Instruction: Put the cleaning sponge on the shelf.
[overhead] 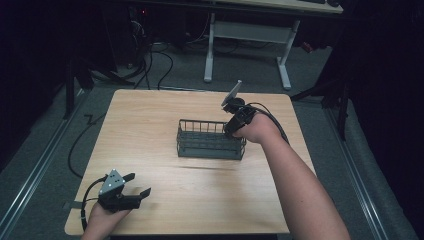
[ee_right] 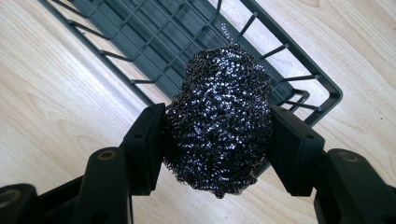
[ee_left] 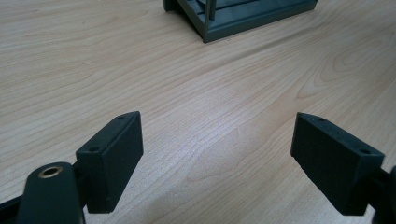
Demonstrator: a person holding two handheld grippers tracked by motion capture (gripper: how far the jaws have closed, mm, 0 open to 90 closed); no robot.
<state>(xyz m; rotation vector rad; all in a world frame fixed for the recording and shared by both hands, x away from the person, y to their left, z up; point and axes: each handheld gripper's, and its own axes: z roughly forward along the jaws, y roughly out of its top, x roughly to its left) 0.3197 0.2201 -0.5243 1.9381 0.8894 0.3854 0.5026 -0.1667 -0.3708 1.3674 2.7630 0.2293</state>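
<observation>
The right hand-held gripper (ee_right: 217, 140) clamps a steel scourer (ee_right: 219, 119) just above the rack's (overhead: 210, 147) right end. The left hand-held gripper (ee_left: 217, 158) rests spread wide, well apart from the rack, on the table (overhead: 150, 125).

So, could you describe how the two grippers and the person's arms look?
Both grippers are black. The left gripper has two blocky jaws with small screw holes, a brass-coloured ring at one jaw's base, a grey three-cornered plate on top and a black cable trailing from it. The right gripper carries a like grey plate and black cable. The forearms are bare, with no sleeves in view.
</observation>
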